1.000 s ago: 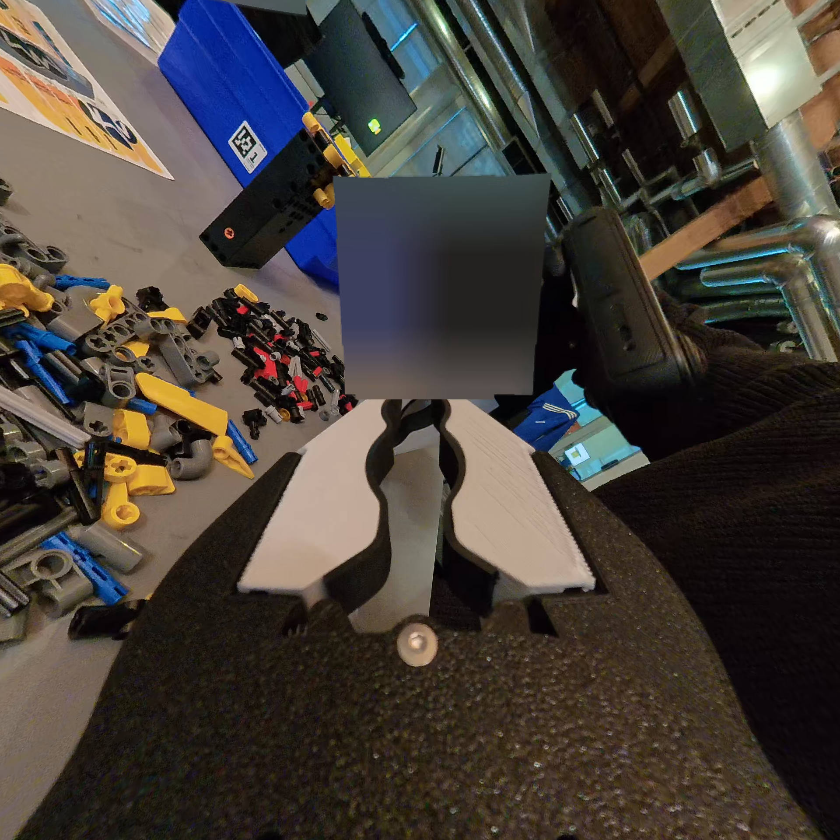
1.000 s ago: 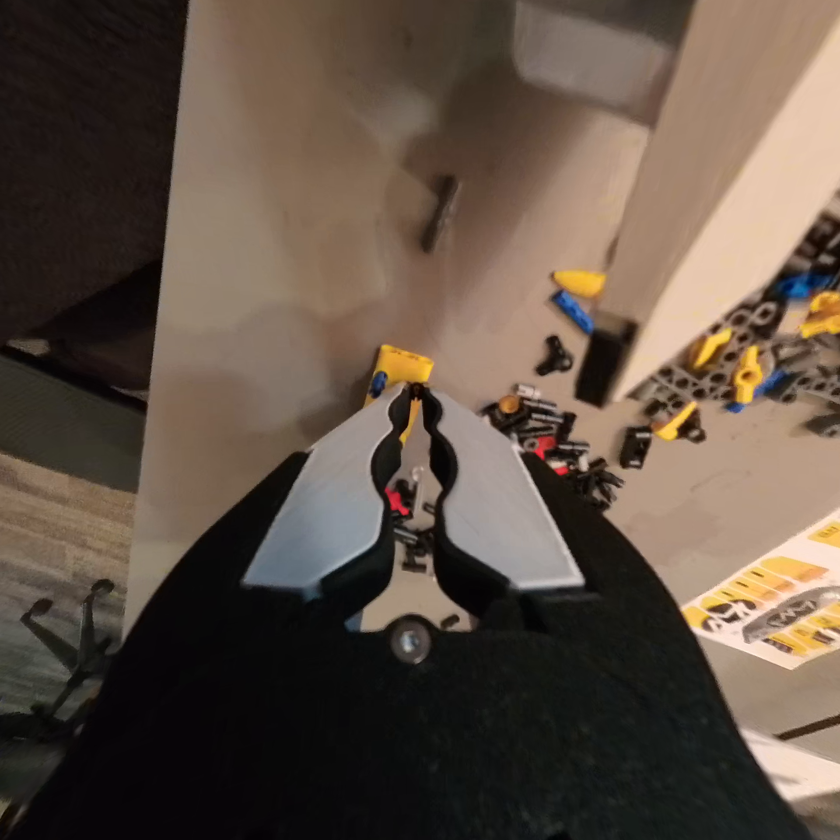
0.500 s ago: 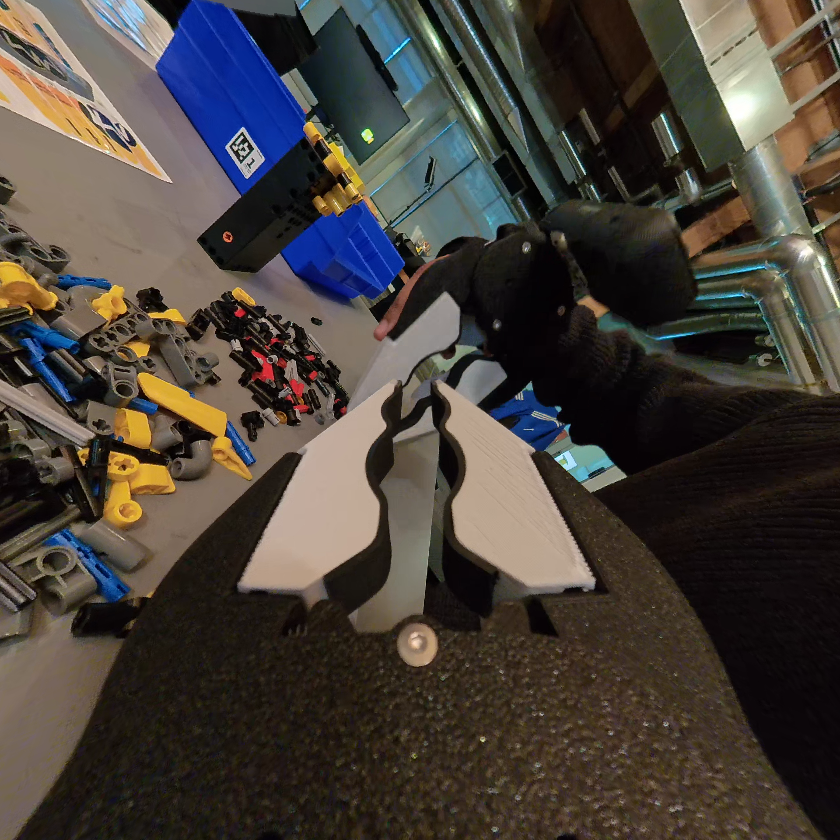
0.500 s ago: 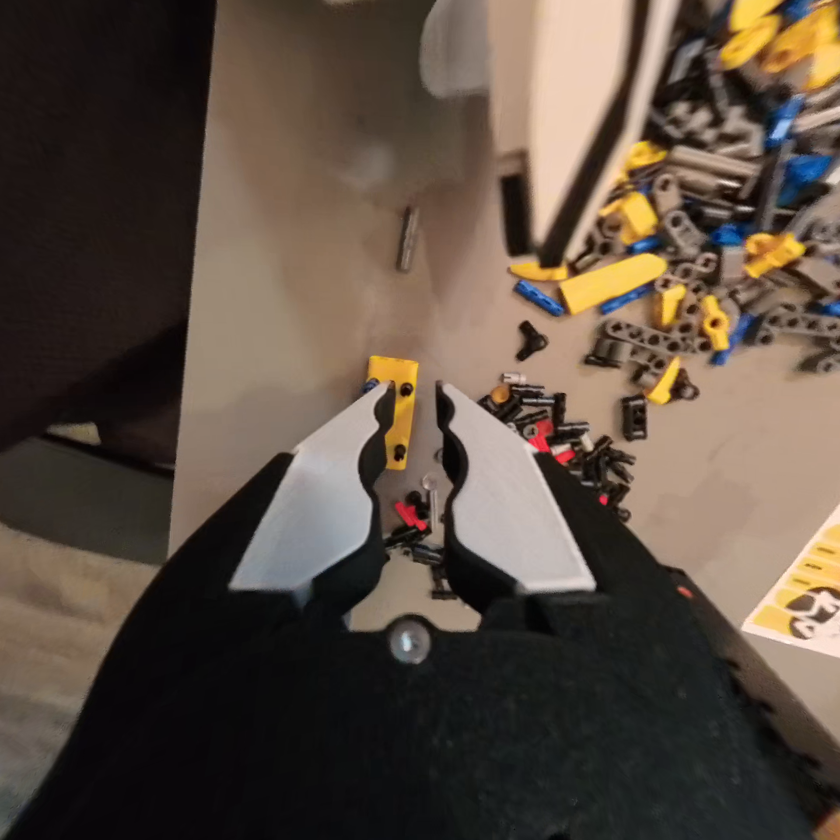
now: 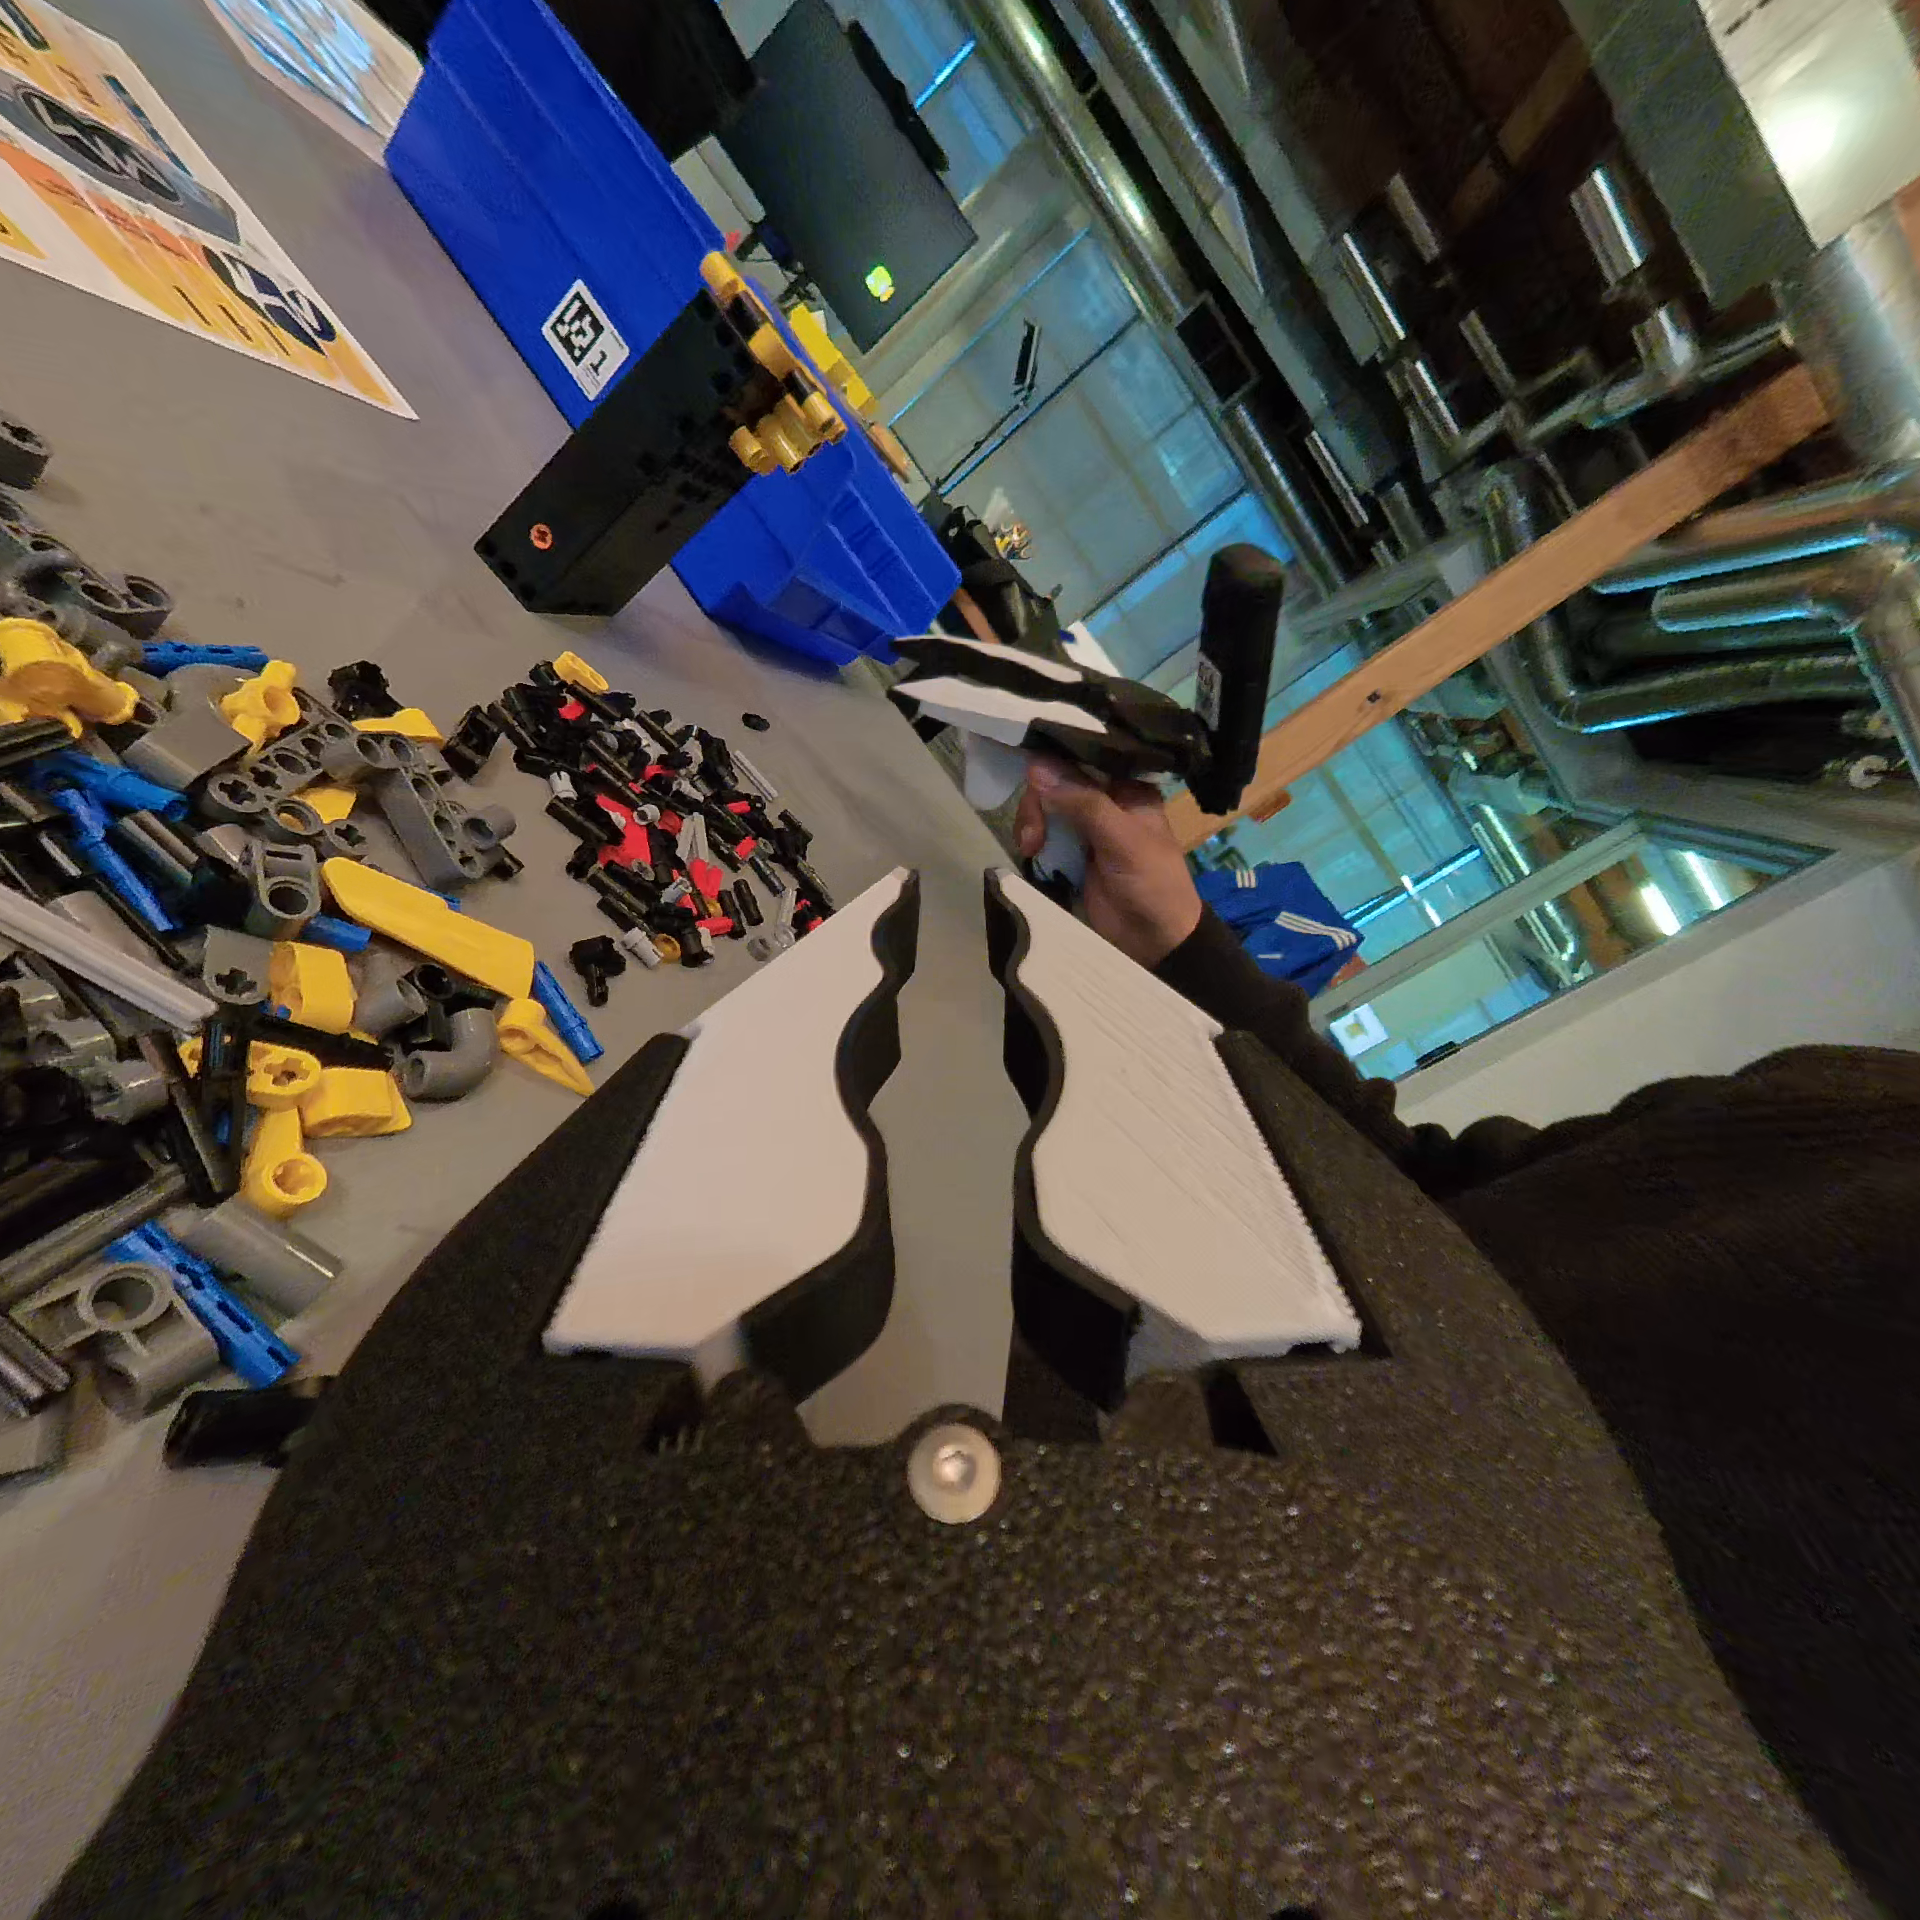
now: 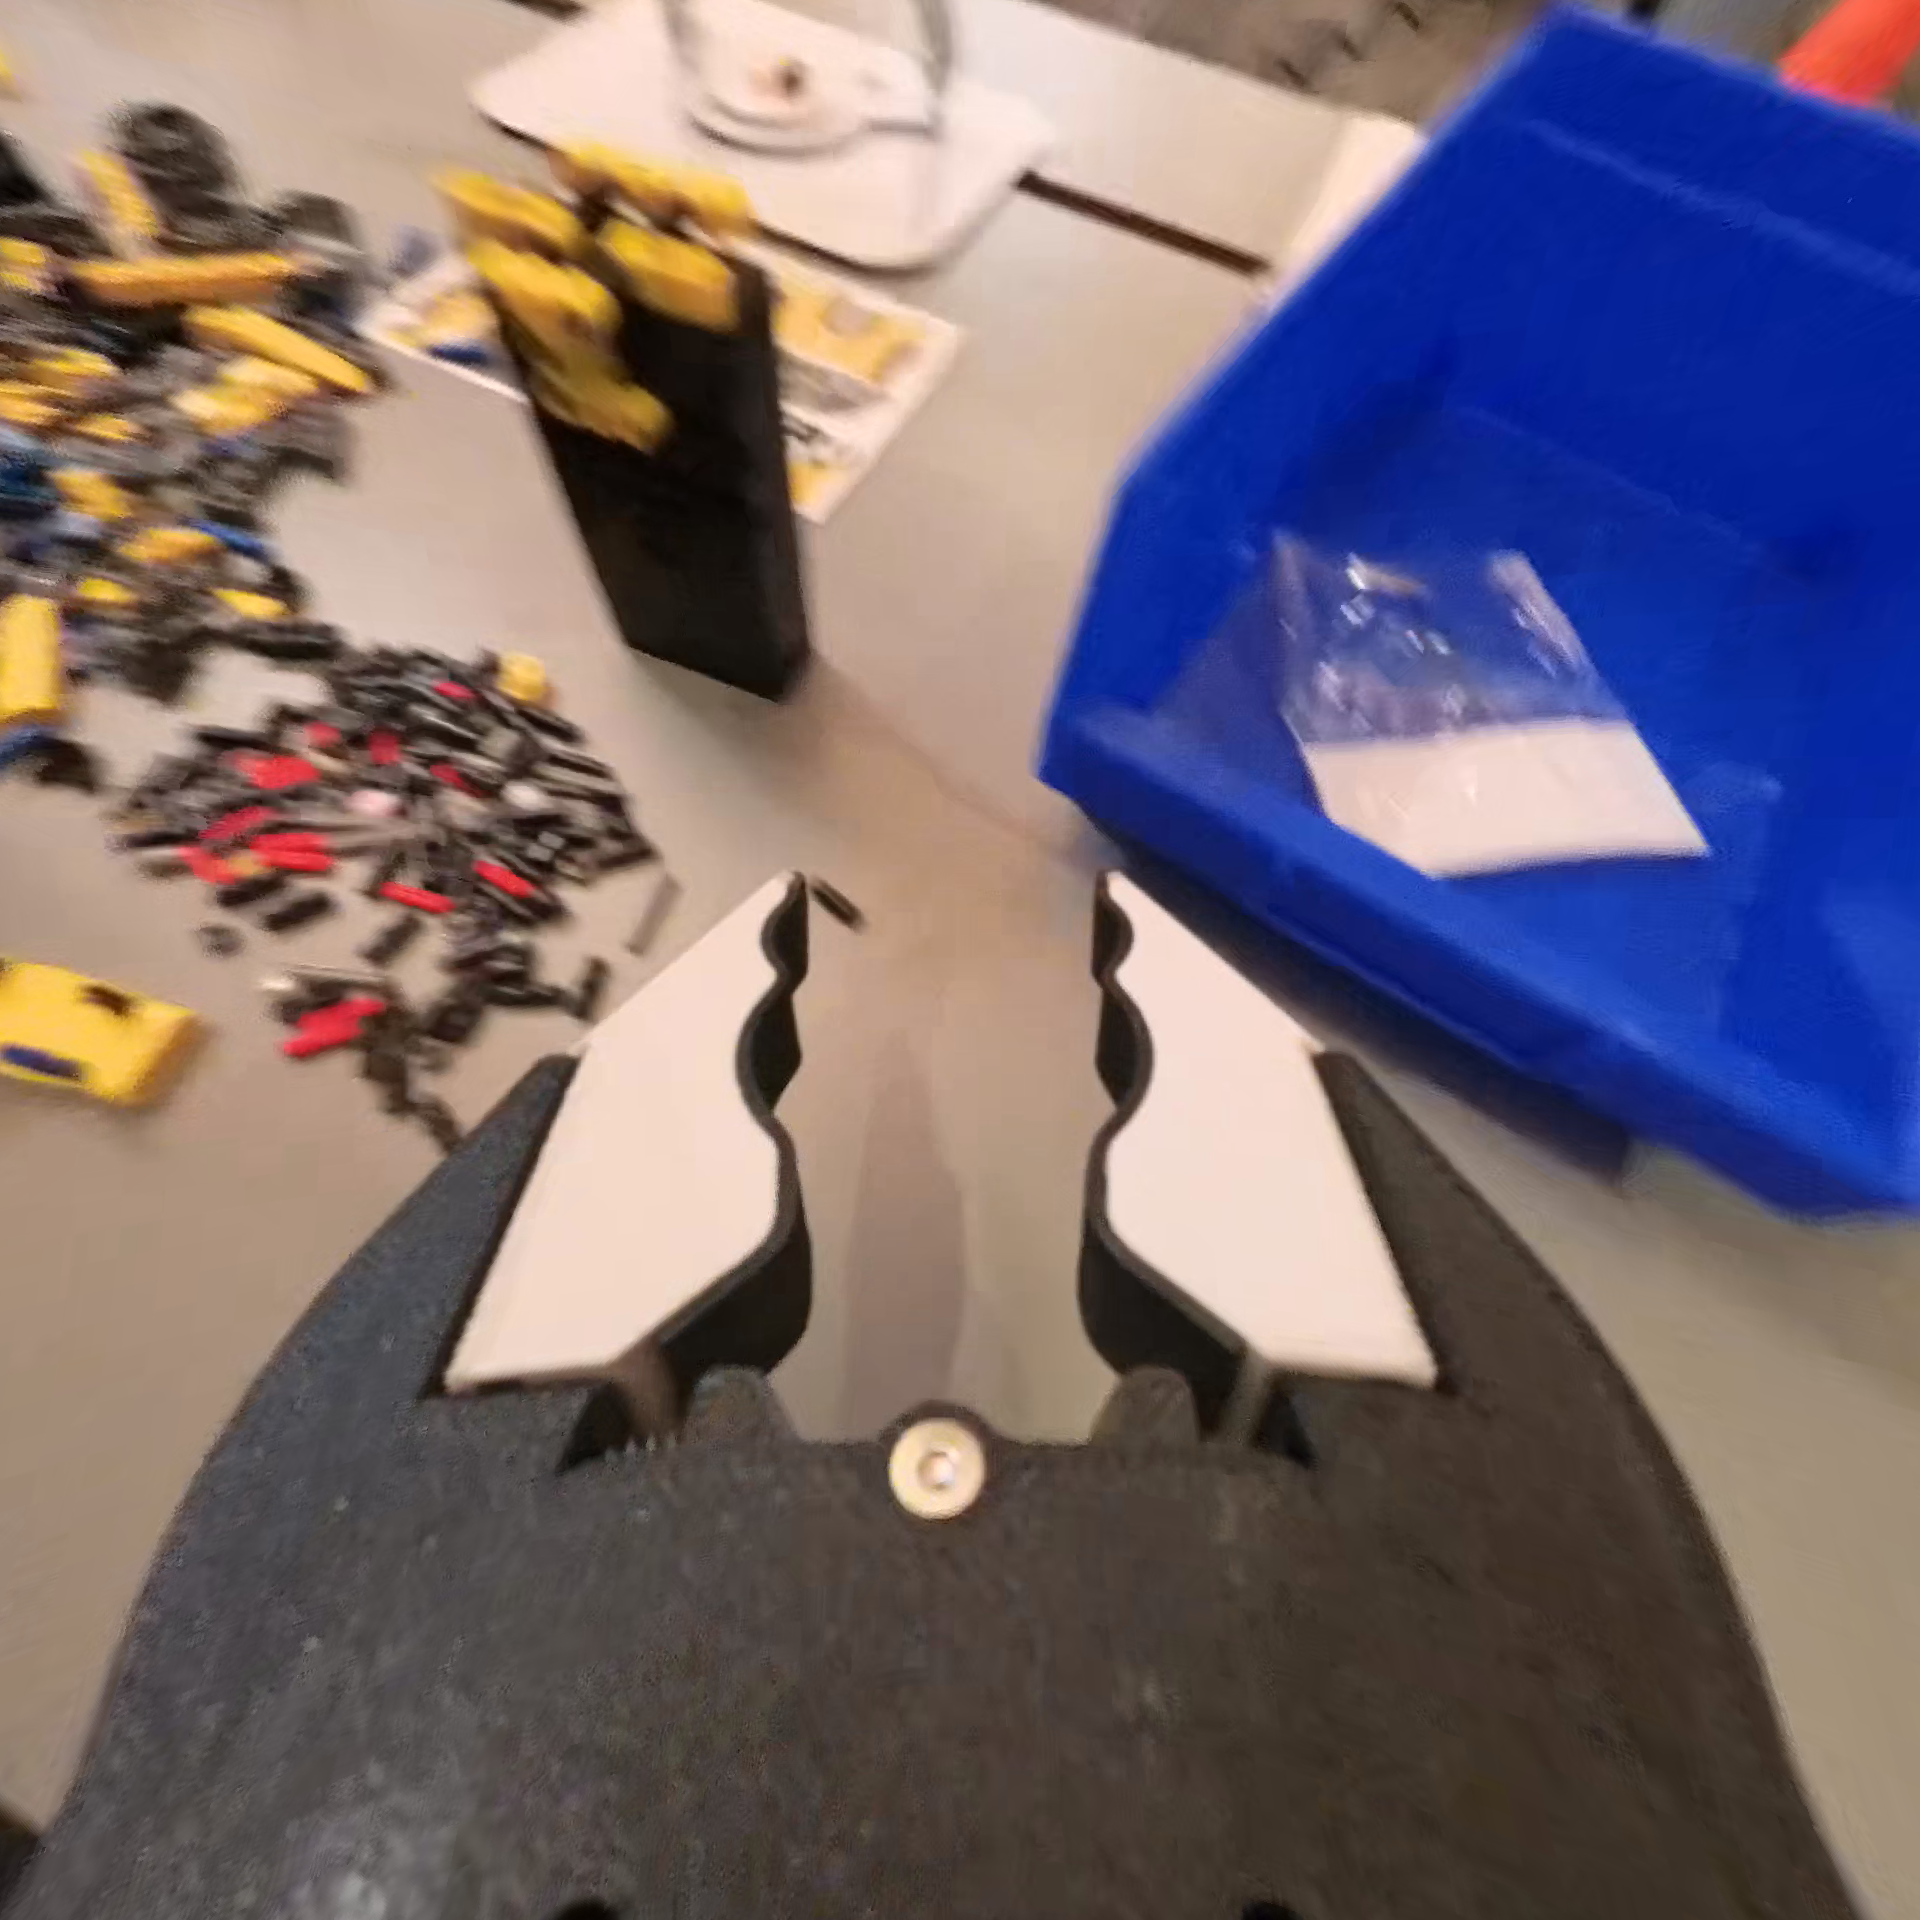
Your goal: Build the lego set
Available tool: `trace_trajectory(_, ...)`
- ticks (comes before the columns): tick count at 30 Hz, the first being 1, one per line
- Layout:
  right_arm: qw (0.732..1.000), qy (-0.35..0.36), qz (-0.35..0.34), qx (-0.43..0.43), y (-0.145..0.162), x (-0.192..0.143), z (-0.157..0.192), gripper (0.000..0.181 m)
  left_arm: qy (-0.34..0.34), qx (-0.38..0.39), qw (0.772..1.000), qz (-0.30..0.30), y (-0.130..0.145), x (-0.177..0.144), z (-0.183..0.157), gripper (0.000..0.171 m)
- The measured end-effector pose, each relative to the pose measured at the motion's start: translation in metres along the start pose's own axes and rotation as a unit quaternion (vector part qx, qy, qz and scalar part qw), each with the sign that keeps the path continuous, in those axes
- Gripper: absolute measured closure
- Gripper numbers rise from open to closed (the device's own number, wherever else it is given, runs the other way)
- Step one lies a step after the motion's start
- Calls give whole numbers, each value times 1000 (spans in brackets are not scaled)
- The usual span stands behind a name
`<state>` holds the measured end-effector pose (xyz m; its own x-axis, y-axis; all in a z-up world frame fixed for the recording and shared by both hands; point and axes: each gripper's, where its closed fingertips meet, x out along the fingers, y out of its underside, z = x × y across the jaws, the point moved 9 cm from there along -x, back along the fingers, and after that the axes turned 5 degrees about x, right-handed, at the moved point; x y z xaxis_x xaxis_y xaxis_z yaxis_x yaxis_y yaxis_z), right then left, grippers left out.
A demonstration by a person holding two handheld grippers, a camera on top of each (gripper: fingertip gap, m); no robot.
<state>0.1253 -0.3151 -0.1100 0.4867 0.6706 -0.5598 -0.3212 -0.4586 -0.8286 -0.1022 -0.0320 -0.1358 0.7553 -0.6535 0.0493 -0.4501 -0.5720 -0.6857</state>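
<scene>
My left gripper point(image 5: 948, 883) is open by a narrow gap and empty, low over the grey table point(image 5: 343, 540), just right of a pile of small black and red pins point(image 5: 665, 821). My right gripper point(image 6: 945, 894) is wide open and empty above bare table, between the pin pile point(image 6: 395, 831) and a blue bin point(image 6: 1299, 987). It also shows in the left wrist view point(image 5: 904, 675), held up by a hand. A yellow piece point(image 6: 83, 1029) lies on the table at the left. The right wrist view is blurred.
A black block with yellow pieces on top point(image 5: 634, 488) point(image 6: 686, 499) stands by the blue bin point(image 5: 582, 239), which holds a clear plastic bag point(image 6: 1475, 717). A heap of grey, yellow and blue pieces point(image 5: 208, 935) lies left. Printed sheets point(image 5: 135, 208) lie at the back. The tips of one gripper are about 25 cm away from the tips of the other.
My right gripper opened wide, left the yellow piece on the table and swung up and away towards the blue bin. My left gripper stayed in place with its narrow gap.
</scene>
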Motion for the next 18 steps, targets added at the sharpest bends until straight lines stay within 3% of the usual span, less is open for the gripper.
trace_trajectory(6,999,19,11,47,28,27,-24,111,-4,12,1000,13,1,4,-1,159)
trace_trajectory(9,995,27,70,65,34,41,-28,105,-6,19,1000,9,2,3,-2,159)
trace_trajectory(18,995,28,68,66,34,40,-28,105,-6,19,1000,6,2,3,-2,159)
